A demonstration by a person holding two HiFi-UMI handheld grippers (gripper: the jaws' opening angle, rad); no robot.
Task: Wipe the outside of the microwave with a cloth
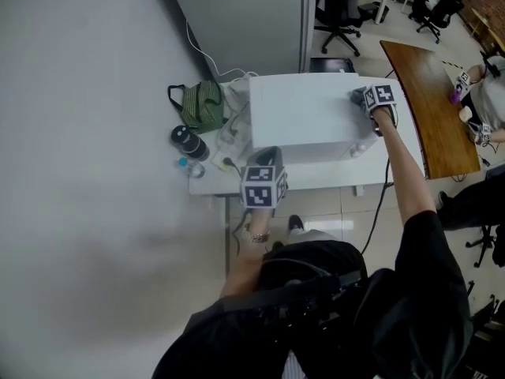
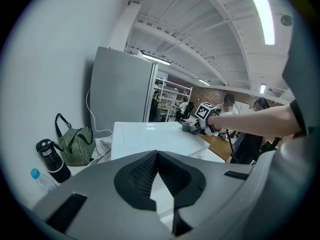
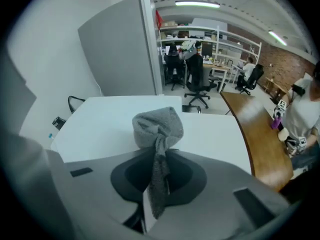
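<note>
The white microwave stands on a white table. My right gripper rests over the microwave's top near its right rear corner, shut on a bunched grey cloth that sticks out past the jaws and touches the white top. My left gripper hovers at the microwave's front left corner, its jaws closed tip to tip with nothing between them. From the left gripper view, the microwave top stretches ahead and the right gripper shows at its far side.
A green striped bag, a black bottle, a small blue-capped bottle and cables lie left of the microwave. A grey cabinet stands behind. A brown wooden table with a seated person is at the right.
</note>
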